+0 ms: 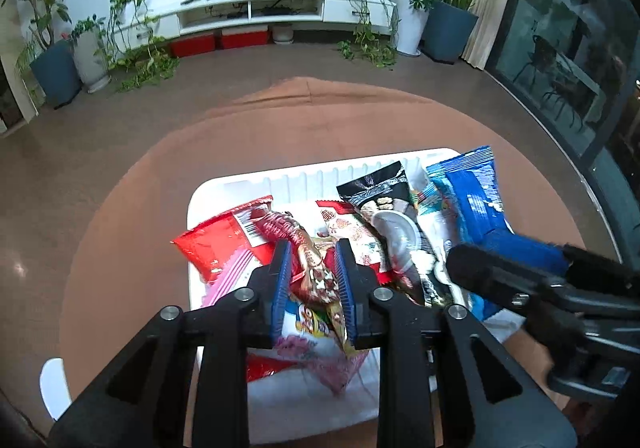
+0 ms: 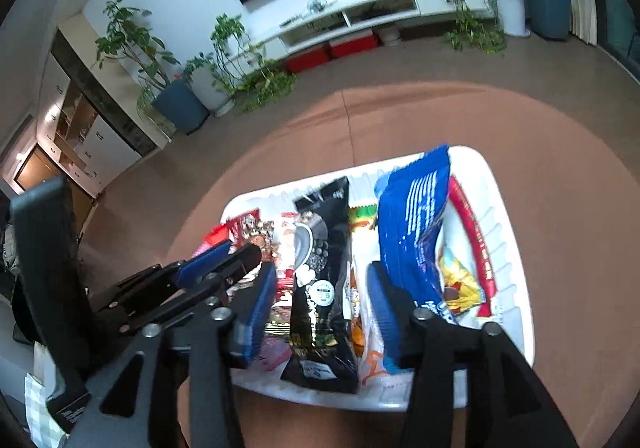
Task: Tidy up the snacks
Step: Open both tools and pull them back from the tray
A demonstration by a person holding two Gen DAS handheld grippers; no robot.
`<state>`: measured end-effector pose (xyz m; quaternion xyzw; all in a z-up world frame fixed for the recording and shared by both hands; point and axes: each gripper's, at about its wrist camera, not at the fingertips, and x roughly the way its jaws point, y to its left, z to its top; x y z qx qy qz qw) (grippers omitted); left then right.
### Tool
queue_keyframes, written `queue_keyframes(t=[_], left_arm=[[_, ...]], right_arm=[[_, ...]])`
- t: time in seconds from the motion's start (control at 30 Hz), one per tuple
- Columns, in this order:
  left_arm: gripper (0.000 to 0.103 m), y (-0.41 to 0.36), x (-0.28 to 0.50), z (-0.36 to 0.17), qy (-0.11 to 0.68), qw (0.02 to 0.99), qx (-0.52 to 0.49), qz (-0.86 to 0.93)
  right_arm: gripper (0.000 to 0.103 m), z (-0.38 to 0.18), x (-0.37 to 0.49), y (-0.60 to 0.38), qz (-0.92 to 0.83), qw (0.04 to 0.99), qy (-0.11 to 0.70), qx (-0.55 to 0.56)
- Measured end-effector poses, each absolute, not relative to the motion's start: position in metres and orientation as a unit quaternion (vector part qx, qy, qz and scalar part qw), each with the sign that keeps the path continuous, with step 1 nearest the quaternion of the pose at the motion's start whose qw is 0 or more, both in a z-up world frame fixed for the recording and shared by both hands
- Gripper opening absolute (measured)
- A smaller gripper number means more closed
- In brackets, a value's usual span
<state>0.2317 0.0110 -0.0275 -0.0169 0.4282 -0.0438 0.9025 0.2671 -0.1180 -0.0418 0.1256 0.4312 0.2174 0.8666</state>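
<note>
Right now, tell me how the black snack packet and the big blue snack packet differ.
The black packet is narrow and long; the blue packet is broader. The black packet lies in the middle of the white basket, between the right gripper's spread fingers, untouched; the blue packet leans toward the basket's right side, outside them. The black one shows a bowl picture, the blue one white lettering. Both are sealed snack bags inside the same basket.

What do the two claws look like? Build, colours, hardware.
Both match: left claw and right claw have matte black angular linkage arms with triangular cutouts, round silver pivot bolts, and two fingers faced with ribbed blue pads. No cables or markings visible; no sleeve visible.
</note>
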Motion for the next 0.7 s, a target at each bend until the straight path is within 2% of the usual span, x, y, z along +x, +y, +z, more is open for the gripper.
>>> queue_keyframes(t=[0.03, 0.13, 0.17, 0.23, 0.27, 0.3, 0.33, 0.47, 0.7], left_arm=[[0.030, 0.010, 0.226, -0.023, 0.424, 0.905, -0.015, -0.042], [0.062, 0.005, 0.199, 0.000, 0.390, 0.920, -0.002, -0.030], [0.069, 0.003, 0.188, 0.007, 0.373, 0.928, 0.003, -0.025], [0.079, -0.003, 0.157, 0.028, 0.329, 0.944, 0.017, -0.011], [0.088, -0.005, 0.146, 0.036, 0.312, 0.950, 0.024, -0.004], [0.092, -0.010, 0.131, 0.046, 0.291, 0.956, 0.031, 0.007], [0.099, -0.014, 0.114, 0.056, 0.267, 0.963, 0.038, 0.015], [0.103, -0.033, 0.057, 0.084, 0.197, 0.977, 0.062, 0.054], [0.103, -0.047, -0.009, 0.094, 0.201, 0.975, 0.051, 0.080]], right_arm=[[0.064, -0.036, 0.262, -0.119, 0.220, 0.871, 0.421, 0.126], [0.073, -0.013, 0.239, -0.124, 0.235, 0.888, 0.375, 0.126], [0.076, -0.005, 0.228, -0.124, 0.236, 0.896, 0.355, 0.123], [0.092, 0.012, 0.202, -0.131, 0.235, 0.919, 0.298, 0.111], [0.096, 0.020, 0.188, -0.134, 0.231, 0.930, 0.265, 0.104], [0.103, 0.029, 0.172, -0.137, 0.222, 0.942, 0.235, 0.095], [0.103, 0.036, 0.157, -0.140, 0.219, 0.950, 0.205, 0.090], [0.103, 0.057, 0.112, -0.149, 0.231, 0.963, 0.124, 0.068], [0.103, 0.081, 0.062, -0.163, 0.222, 0.971, 0.085, 0.039]])
